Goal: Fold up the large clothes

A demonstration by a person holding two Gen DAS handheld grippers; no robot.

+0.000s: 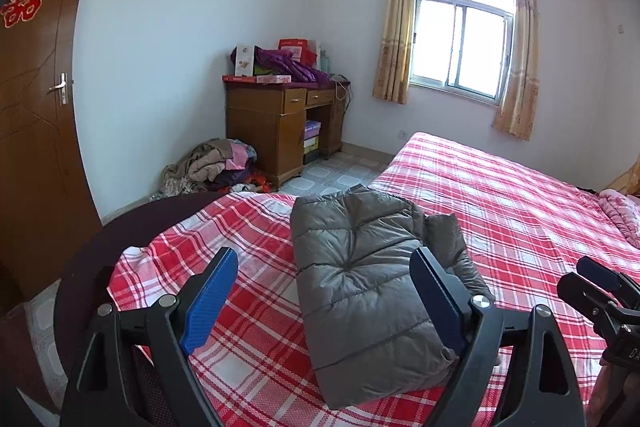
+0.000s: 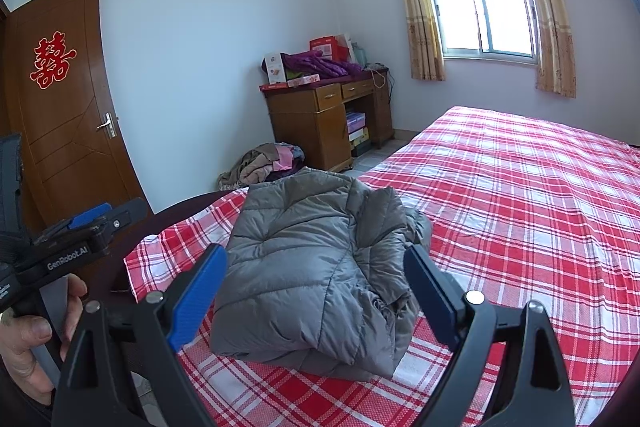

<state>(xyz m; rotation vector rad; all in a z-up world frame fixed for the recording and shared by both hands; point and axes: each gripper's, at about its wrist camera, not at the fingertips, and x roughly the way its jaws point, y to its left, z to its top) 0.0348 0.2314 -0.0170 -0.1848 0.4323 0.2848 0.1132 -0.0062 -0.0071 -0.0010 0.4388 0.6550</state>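
A grey quilted puffer jacket (image 1: 360, 283) lies folded into a thick bundle on the red and white plaid bed sheet (image 1: 500, 211), near the bed's corner. It also shows in the right wrist view (image 2: 304, 267). My left gripper (image 1: 324, 291) is open and empty, hovering just above the near part of the jacket. My right gripper (image 2: 316, 291) is open and empty, also held over the jacket's near edge. The right gripper shows at the right edge of the left wrist view (image 1: 600, 287), and the left gripper at the left edge of the right wrist view (image 2: 80, 227).
The bed (image 2: 520, 195) stretches far to the right. A heap of clothes (image 1: 216, 167) lies on the floor by a wooden desk (image 1: 280, 123) loaded with boxes. A brown door (image 2: 68, 107) stands at the left, a curtained window (image 1: 460, 43) behind.
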